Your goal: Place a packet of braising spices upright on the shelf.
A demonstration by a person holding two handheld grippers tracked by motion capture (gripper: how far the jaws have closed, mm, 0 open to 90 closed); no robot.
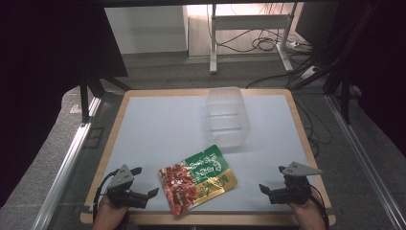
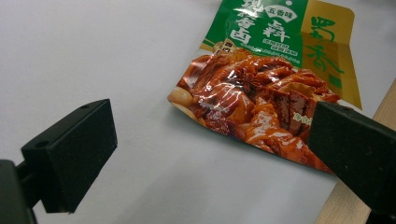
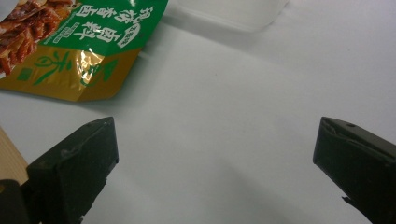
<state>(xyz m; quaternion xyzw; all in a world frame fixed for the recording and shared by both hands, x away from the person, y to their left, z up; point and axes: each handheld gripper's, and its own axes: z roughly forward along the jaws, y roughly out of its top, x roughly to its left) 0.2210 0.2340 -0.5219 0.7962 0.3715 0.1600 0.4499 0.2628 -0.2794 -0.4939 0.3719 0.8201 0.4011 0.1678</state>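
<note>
from above, a glossy food pouch [image 1: 197,178] in red, green and gold lies flat on the desk [image 1: 153,129] between both tools, near a clear tub [image 1: 227,117]. left tool [image 2: 210,140] view: jaws wide, empty, pouch just ahead. right tool [image 3: 215,154] view: wide, empty.

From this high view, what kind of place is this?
Likely a lab data-collection station, not a kitchen: a white-topped table on bare floor, loose cables behind, a person's handheld left gripper and right gripper.
</note>
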